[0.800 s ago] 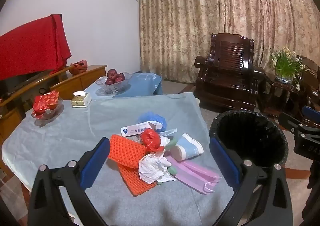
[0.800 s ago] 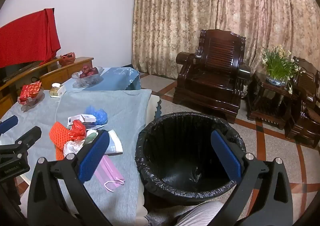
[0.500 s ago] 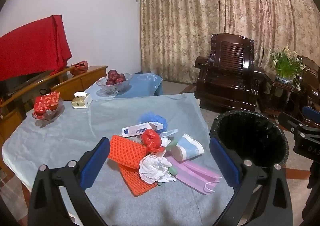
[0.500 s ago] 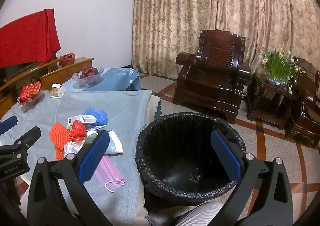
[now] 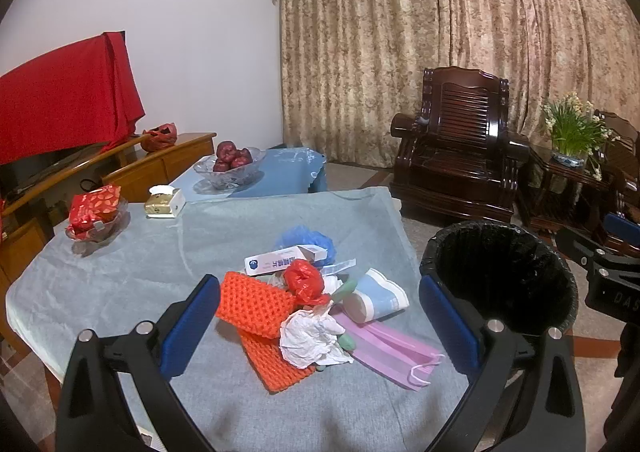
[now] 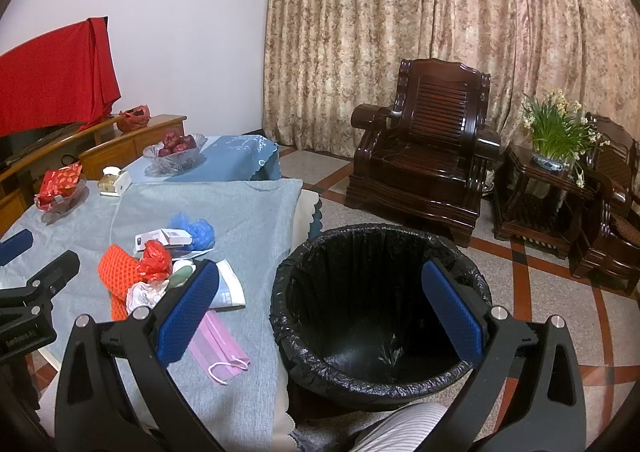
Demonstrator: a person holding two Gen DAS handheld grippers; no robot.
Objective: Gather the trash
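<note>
Nothing is picked up yet — both hand-held grippers, left hand-held gripper (image 5: 320,316) and right hand-held gripper (image 6: 320,312), are wide apart and hold nothing; the trash pile (image 5: 312,308) sits on the desk (image 5: 120,280) — the bin (image 6: 380,300) looks bare.

Both tools wide open, nothing in them

Left tool (image 5: 320,322) has its blue pads spread far apart and points forward and down. Right tool (image 6: 320,310) is spread the same way, sitting just off to the left one's right.

White capitals "DAS" stand on the black right claw body (image 5: 612,292); print on the white rectangular carton (image 5: 280,260) is illegible.
</note>
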